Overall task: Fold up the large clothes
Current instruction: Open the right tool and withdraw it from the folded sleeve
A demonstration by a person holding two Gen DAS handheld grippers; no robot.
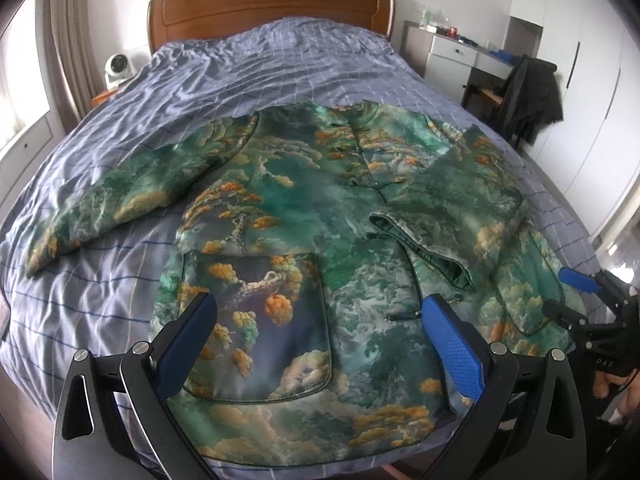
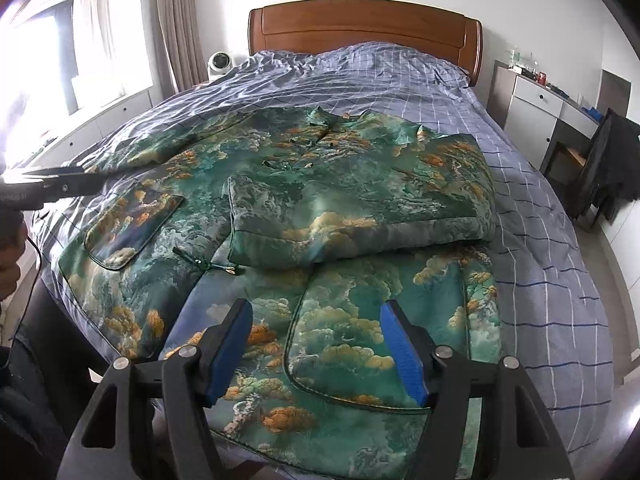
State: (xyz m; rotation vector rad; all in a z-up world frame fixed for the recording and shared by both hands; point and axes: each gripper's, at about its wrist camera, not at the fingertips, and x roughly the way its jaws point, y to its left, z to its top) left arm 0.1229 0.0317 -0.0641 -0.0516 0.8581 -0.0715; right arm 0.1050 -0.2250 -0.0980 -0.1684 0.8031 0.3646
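A padded jacket (image 1: 312, 208) printed with green clouds and orange trees lies front-up on the bed. One sleeve (image 1: 460, 200) is folded across its chest; the other sleeve (image 1: 132, 188) stretches out to the left over the cover. My left gripper (image 1: 320, 316) hovers open above the left patch pocket (image 1: 256, 312), near the hem. My right gripper (image 2: 318, 320) stands open over the right pocket (image 2: 360, 340), with the folded sleeve (image 2: 360, 200) just beyond it. No cloth sits between either pair of pads. Each gripper shows at the edge of the other's view: right gripper (image 1: 568, 296), left gripper (image 2: 60, 182).
The jacket rests on a blue checked bed cover (image 1: 280, 64) below a wooden headboard (image 1: 268, 4). A small white fan (image 1: 118, 66) stands left of the bed. A white desk (image 1: 460, 52) and a chair draped with a dark coat (image 1: 532, 96) stand to the right.
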